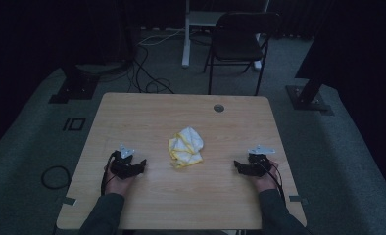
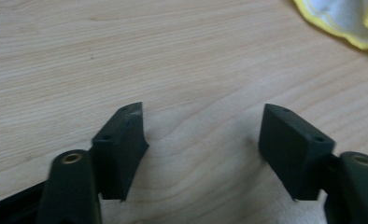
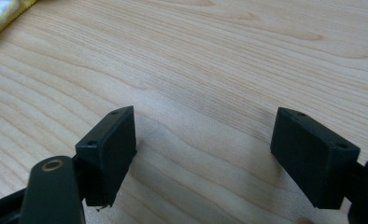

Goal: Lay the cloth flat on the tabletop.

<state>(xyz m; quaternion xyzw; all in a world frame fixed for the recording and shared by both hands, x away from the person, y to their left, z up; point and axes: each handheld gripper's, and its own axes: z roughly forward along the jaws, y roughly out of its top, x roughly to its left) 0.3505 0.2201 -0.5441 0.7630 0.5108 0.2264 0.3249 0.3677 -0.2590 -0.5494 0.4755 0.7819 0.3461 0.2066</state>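
A crumpled white cloth with yellow edging lies near the middle of the wooden table. My left gripper rests on the table to the cloth's left, jaws wide apart with bare wood between them. My right gripper rests to the cloth's right, also open and holding nothing. In the left gripper view the gripper points at the table, with the cloth's yellow hem at the top right. The right gripper view has the gripper over bare wood, with a corner of the cloth at the top left.
A round grommet hole sits near the table's far edge. Beyond the table stand a black folding chair and a white desk leg. Cables run over the dark carpet, and black stand bases flank the table.
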